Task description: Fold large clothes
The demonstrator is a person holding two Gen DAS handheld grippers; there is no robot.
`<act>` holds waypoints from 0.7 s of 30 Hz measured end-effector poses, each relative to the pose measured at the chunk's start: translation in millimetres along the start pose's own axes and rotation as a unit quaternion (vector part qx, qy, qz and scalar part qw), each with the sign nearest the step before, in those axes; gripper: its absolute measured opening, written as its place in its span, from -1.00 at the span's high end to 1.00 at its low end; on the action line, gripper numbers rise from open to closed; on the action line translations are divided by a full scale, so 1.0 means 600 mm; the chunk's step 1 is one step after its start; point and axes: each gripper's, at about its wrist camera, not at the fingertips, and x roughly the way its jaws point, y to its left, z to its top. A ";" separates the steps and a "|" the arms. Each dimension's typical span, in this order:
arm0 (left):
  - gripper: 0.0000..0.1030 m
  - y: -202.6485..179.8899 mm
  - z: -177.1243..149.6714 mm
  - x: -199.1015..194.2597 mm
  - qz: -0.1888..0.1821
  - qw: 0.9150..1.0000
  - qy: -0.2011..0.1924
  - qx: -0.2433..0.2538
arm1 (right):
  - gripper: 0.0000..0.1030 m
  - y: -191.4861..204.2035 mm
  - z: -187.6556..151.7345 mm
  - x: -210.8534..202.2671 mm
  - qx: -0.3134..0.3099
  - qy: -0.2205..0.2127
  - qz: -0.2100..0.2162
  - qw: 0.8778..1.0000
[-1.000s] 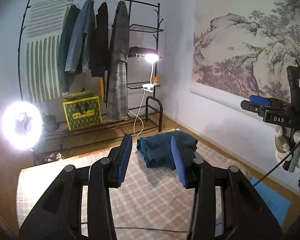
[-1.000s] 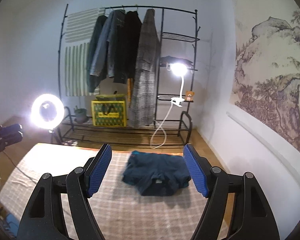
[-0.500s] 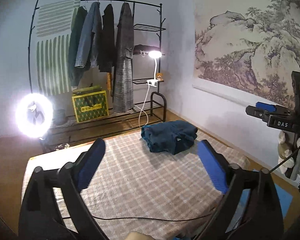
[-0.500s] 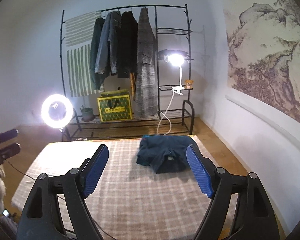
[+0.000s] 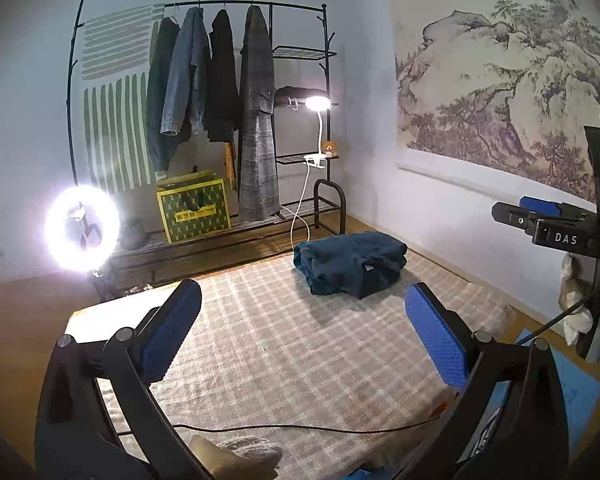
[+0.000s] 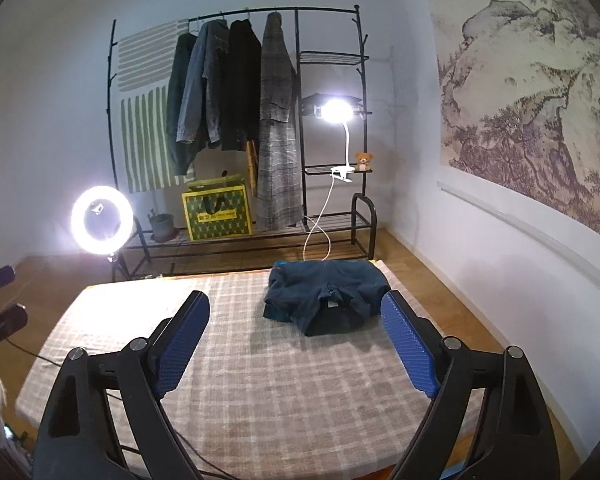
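A dark blue garment (image 5: 352, 260) (image 6: 328, 288) lies folded into a compact bundle at the far end of the checked cloth surface (image 5: 300, 360) (image 6: 280, 380). My left gripper (image 5: 302, 286) hovers short of it, jaws wide open and empty. My right gripper (image 6: 294, 296) also hangs back from the bundle. Its jaws are opening and nothing is between them. The right gripper (image 5: 540, 220) shows side-on at the right edge of the left wrist view. The left gripper (image 6: 0, 300) shows at the left edge of the right wrist view.
A black clothes rack (image 6: 236, 80) with hanging coats stands behind the surface, with a yellow-green box (image 6: 218, 214) under it. A ring light (image 6: 102, 214) glows at left and a clip lamp (image 6: 336, 110) at right. A black cable (image 5: 300, 428) crosses the near edge.
Both grippers have drawn back from the folded garment and dropped a little, so more of the checked surface shows. The left jaws spread from narrow to wide. The right jaws widened slightly.
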 end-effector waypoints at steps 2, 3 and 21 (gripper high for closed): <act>-1.00 0.000 -0.005 0.002 -0.004 1.000 0.002 -0.004 | -0.71 0.002 -0.003 0.002 0.001 0.002 -0.001 1.000; -1.00 0.000 -0.007 0.003 -0.004 1.000 0.002 -0.005 | -0.71 0.004 -0.004 0.003 0.000 0.003 -0.002 1.000; -1.00 0.005 -0.019 0.004 0.002 1.000 0.003 -0.006 | -0.71 0.012 -0.009 0.006 -0.009 0.010 -0.001 1.000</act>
